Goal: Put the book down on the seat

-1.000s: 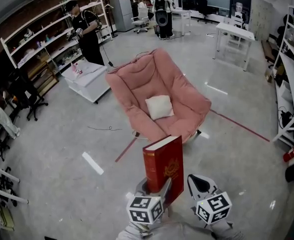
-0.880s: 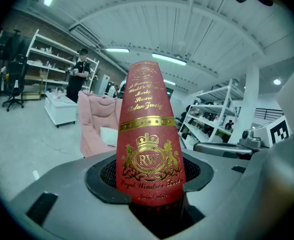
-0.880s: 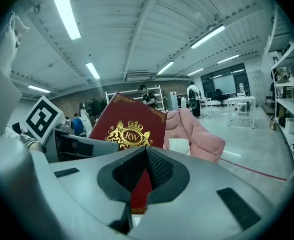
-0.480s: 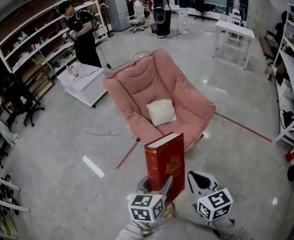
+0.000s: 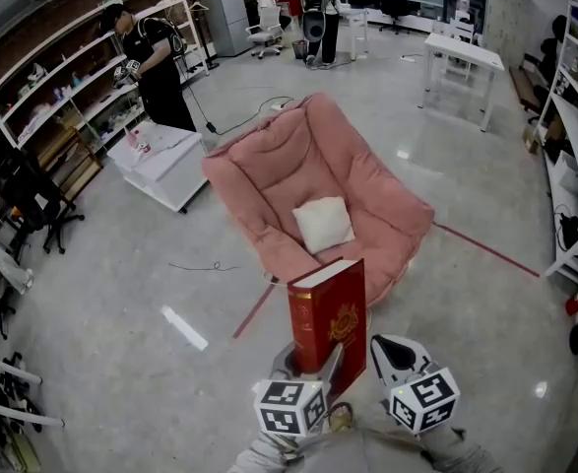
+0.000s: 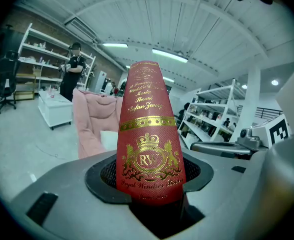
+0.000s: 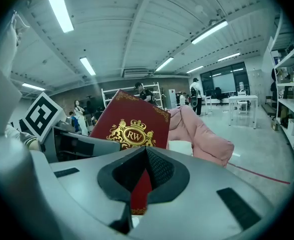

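– Where is the book [image 5: 328, 313]?

– Upright, off the seat [image 5: 308, 180]. The left hand-held gripper [image 5: 313, 365] is clenched on its lower end. In the head view its top edge overlaps the seat's front rim.

– And the other one?

– The right hand-held gripper [image 5: 395, 358] is just right of the book, jaws drawn together at the tips, gripping nothing.

– Any room around the seat?

– Bare floor [image 5: 121, 294] on its left and right. One thin cable [image 5: 205, 265] lies on the left and one red line [image 5: 485, 249] runs off to the right. One low desk [image 5: 165, 161] stands near the seat's back-left edge, with one person [image 5: 151, 67] behind it.

– What's on the seat?

– One white cushion [image 5: 323, 225], mid-seat. So one book, one seat, two grippers.
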`<state>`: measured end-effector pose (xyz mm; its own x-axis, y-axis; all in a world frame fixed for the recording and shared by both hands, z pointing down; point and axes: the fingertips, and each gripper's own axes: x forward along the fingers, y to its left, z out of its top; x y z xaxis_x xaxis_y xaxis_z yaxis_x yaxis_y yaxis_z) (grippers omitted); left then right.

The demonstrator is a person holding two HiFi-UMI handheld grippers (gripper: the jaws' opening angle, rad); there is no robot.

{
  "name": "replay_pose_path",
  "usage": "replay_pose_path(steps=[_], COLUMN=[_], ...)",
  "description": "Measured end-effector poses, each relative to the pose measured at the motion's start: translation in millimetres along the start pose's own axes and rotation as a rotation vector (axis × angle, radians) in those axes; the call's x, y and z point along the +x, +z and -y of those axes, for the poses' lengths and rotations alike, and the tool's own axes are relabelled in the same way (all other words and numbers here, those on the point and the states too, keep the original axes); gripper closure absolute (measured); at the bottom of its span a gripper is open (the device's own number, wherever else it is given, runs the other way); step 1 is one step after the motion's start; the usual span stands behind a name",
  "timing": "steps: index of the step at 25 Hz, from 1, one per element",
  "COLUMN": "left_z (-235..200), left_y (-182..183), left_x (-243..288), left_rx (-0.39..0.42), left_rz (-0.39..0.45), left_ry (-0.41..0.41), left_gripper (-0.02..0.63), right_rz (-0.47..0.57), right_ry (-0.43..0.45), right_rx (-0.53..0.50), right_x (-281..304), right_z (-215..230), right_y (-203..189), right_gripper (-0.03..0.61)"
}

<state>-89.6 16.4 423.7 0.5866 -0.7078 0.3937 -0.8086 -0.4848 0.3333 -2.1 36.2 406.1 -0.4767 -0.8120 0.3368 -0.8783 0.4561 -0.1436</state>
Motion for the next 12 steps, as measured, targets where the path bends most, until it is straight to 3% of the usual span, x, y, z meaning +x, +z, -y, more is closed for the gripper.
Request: replay_pose_path(steps=[12], left_z=[-28], left_y=[-3], left_x=[24], left_rx=[-0.051], left_rz=[-0.029], left_ry=[0.018], left_gripper=[0.359], right_rz=[-0.078], right_ry=[-0.017], right_rx=[0.003], right_x=[21], right_z=[14], right_y=[-10], right_gripper=[0.572])
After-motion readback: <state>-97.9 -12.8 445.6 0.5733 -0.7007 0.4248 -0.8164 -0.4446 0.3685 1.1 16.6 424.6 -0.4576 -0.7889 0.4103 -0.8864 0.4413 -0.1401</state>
